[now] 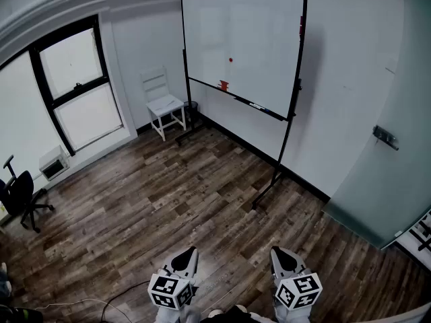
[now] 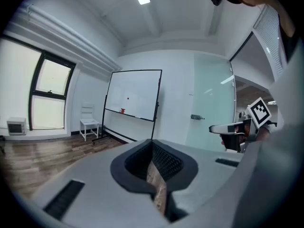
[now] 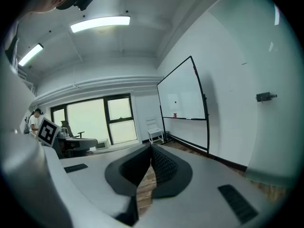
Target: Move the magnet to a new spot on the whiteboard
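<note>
White chair: stands against the wall, just left of the board's stand.
Left gripper: low in the head view, well apart from the board; its own view shows the jaws closed tip to tip with nothing between them, only floor showing through the gap behind.
Red thing on the tray: sits on the ledge below the magnet; too small to tell what it is.
Magnet: a small red round dot stuck to the board face, left of centre and above the tray, far from both grippers.
Magnet, handling: likely light and rigid, with a smooth cap that could slip; its cling to the board probably has to be broken by peeling or sliding it off.
Magnet, hold: best pinched across its rim from two sides, jaws opened first and squared to the board.
Whiteboard: upright on a black stand, tilted slightly, plenty of bare surface for a new spot.
Right gripper: beside the left one, also far from the board; jaws meet at the tips, holding nothing.
</note>
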A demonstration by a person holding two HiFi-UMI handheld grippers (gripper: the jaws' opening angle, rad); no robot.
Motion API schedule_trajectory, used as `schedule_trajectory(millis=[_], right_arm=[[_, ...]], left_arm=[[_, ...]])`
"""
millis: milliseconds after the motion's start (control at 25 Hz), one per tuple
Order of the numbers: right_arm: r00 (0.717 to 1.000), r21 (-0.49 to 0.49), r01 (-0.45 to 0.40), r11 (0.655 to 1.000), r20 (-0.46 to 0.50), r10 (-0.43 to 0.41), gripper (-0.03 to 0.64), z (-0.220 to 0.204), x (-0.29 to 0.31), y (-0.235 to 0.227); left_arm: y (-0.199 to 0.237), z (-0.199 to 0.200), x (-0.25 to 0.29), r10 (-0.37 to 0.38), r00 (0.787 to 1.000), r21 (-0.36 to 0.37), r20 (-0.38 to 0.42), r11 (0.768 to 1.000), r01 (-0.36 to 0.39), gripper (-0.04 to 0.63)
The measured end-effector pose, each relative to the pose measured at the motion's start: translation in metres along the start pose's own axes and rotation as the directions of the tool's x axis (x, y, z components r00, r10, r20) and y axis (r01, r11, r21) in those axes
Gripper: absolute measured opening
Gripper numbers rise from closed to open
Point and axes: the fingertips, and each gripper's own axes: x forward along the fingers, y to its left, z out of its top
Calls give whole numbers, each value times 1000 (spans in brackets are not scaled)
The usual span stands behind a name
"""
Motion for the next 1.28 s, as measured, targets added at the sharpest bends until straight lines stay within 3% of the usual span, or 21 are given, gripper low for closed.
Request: schedule_trajectory(millis=[120,440,800,1280], right_arm=[[1000,16,-9,1000,-10,9,26,-4,-3,9],[1000,47,6,999,26,-7,26,-5,-14,24],[999,47,29,998,43,-31,27,-18,-25,42],[999,54,11,998,35,-13,27,-20,8,39]], left_arm=[[-3,18,-12,-8,1000,11,22,1000,8,9],[4,11,-36,7,1000,56,29,998,-9,9],[6,2,-57,-1,999,47,38,999,-1,9],[28,-3,-41,16,999,49,27,999,-17,9]])
